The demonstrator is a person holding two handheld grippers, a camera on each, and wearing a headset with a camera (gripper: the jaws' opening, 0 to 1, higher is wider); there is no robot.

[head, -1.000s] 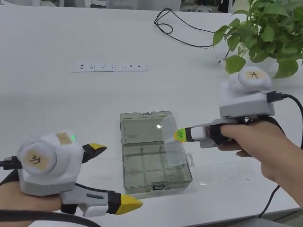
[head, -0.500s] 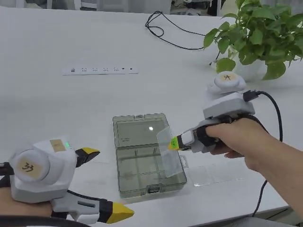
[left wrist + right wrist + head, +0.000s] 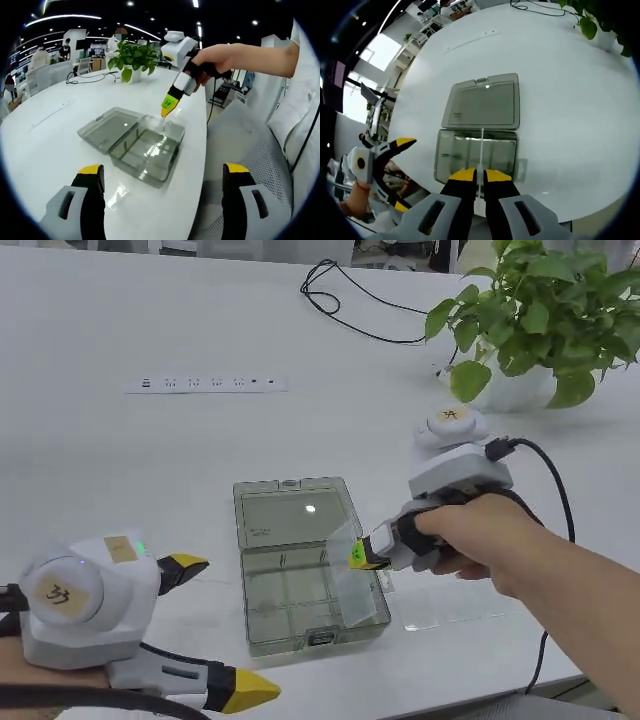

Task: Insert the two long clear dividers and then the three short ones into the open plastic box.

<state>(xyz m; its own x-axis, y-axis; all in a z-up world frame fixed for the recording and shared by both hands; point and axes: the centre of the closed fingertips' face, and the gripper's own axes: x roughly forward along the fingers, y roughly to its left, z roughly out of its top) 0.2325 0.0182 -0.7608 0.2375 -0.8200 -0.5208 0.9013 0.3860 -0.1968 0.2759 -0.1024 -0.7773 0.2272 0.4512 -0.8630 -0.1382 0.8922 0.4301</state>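
The right claw (image 3: 362,556), pinched shut on a clear divider (image 3: 356,598), holds the sheet on edge over the right half of the open plastic box (image 3: 288,512) on the white bench (image 3: 120,450). The left claw (image 3: 238,626) hangs wide open and empty, near the box's front-left corner.

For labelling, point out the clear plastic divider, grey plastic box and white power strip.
Clear plastic divider (image 3: 352,585): head view, sheet's middle.
Grey open plastic box (image 3: 290,515): head view, lid panel.
White power strip (image 3: 205,384): head view, middle.
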